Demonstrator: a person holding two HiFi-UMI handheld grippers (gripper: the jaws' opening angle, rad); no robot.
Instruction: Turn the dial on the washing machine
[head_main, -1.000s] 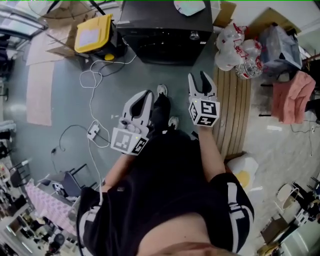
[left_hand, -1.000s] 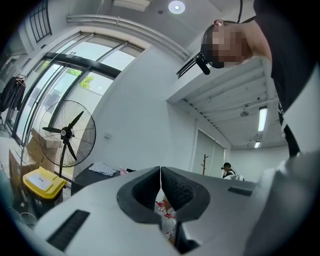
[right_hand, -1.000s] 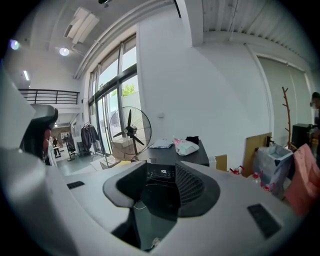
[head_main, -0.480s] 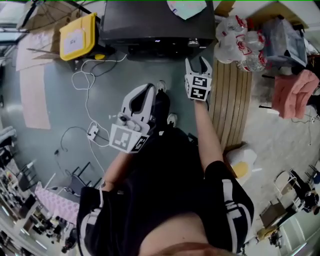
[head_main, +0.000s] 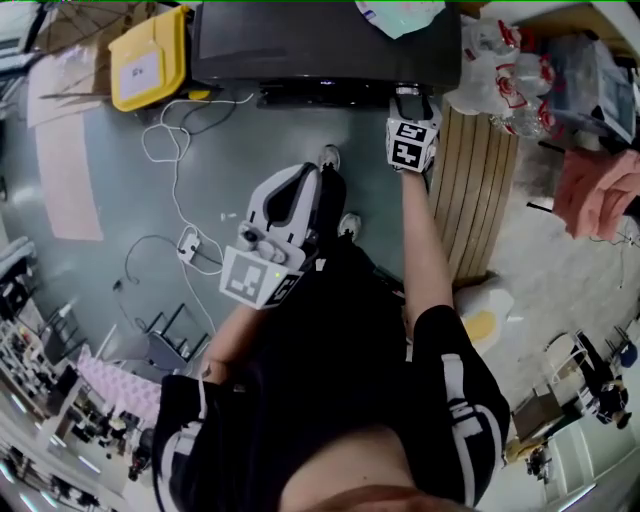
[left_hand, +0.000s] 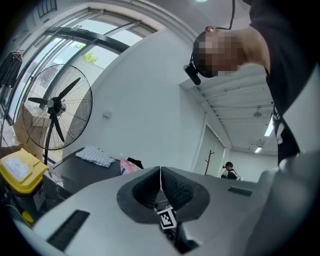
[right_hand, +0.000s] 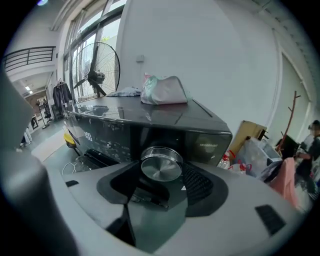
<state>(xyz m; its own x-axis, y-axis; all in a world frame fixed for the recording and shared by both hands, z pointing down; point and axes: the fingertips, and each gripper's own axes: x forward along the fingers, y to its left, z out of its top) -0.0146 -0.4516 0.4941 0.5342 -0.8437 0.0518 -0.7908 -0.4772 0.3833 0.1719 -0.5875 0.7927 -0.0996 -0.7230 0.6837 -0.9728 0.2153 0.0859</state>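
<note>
right gripper (head_main: 406, 97) jaws opening around the dial (right_hand: 161, 165); left gripper (head_main: 300, 178) jaws together.

I'm working in what looks like a workshop hall: a washing machine (head_main: 320, 45) on bare grey floor (head_main: 250, 150), a power strip (head_main: 187, 245) loose on it, a cardboard box (right_hand: 250, 131) by the machine, and a big pedestal fan (left_hand: 52, 105) under tall windows (left_hand: 85, 40).

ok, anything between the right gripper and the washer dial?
Nothing visible. The right gripper has its jaws opening, and the metal dial on the washing machine front sits straight ahead in the gap, no pad on it.
</note>
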